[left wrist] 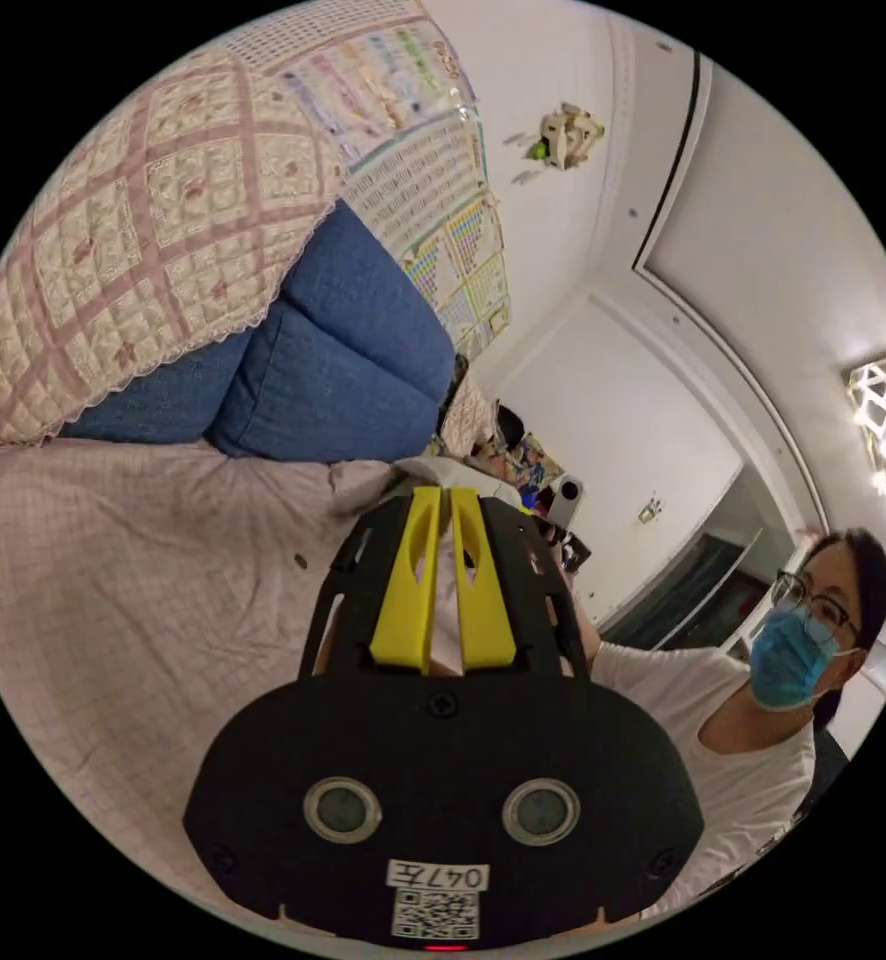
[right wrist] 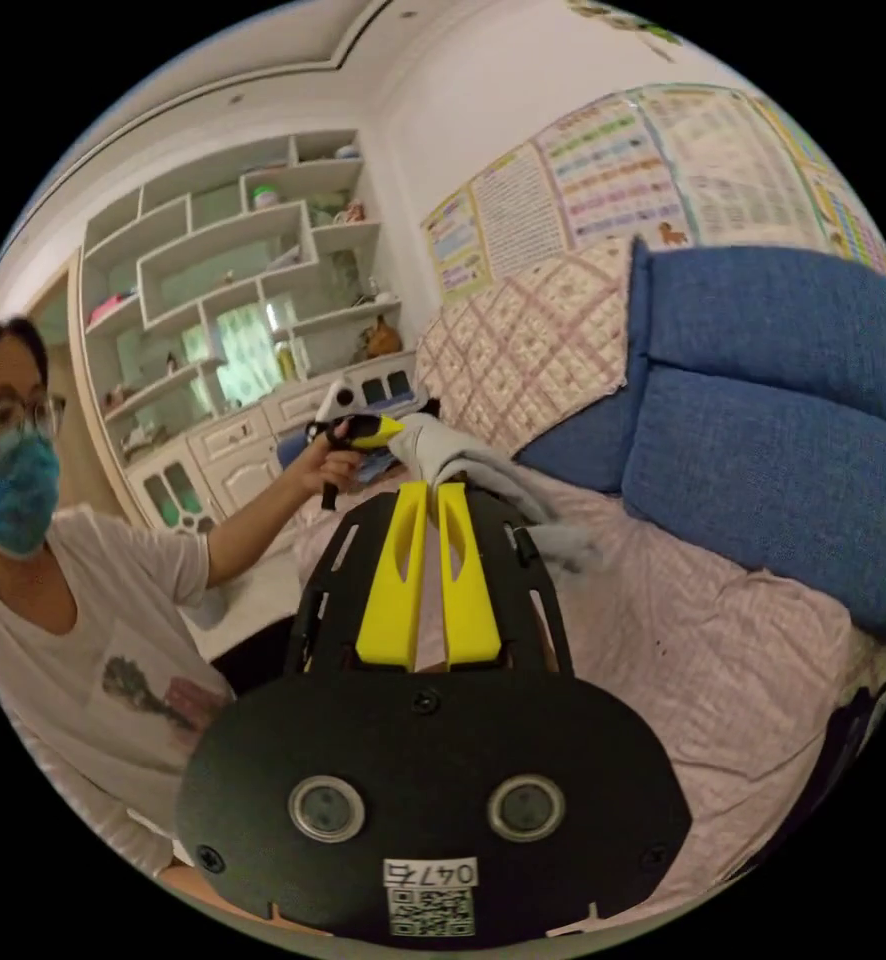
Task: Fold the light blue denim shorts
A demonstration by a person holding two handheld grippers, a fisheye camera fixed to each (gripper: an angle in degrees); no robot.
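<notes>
Yellow jaws of the left gripper (left wrist: 441, 492) stand nearly together, pale grey-blue denim shorts (right wrist: 463, 460) bunched at their tips; the right gripper (right wrist: 425, 487) likewise narrow, its tips beneath that hanging cloth, grip unclear; pink checked bedsheet (right wrist: 723, 650) below both.
</notes>
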